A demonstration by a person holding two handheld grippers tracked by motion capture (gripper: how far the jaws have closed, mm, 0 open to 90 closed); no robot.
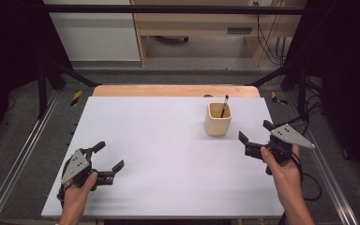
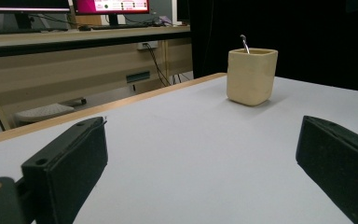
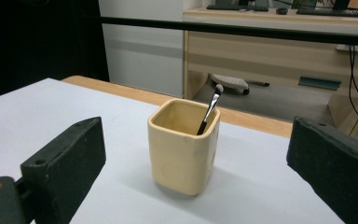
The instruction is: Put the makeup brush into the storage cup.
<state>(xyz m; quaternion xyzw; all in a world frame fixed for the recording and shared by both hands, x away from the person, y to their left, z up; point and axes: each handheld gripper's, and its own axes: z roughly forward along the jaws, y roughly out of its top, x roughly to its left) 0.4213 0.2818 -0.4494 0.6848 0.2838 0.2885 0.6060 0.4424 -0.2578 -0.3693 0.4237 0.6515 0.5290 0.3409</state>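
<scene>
Cup (image 1: 218, 119) far right on table (image 1: 159, 140), upright, brush (image 1: 224, 107) leaning inside. R gripper (image 1: 255, 133) near cup, jaws wide, empty. L gripper (image 1: 108, 157) near left, jaws wide, empty, well apart from cup. Step, prob.: pre-grasp approach. Next: R closes in on cup or brush w/o tipping it.

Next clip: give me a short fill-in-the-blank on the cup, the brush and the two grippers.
1. The brush stands inside the ____.
2. The cup sits nearer the ____ gripper.
3. The jaws of the left gripper and of the right gripper are both ____.
4. The cup rests on the white ____.

Missing words: cup; right; open; table
</scene>
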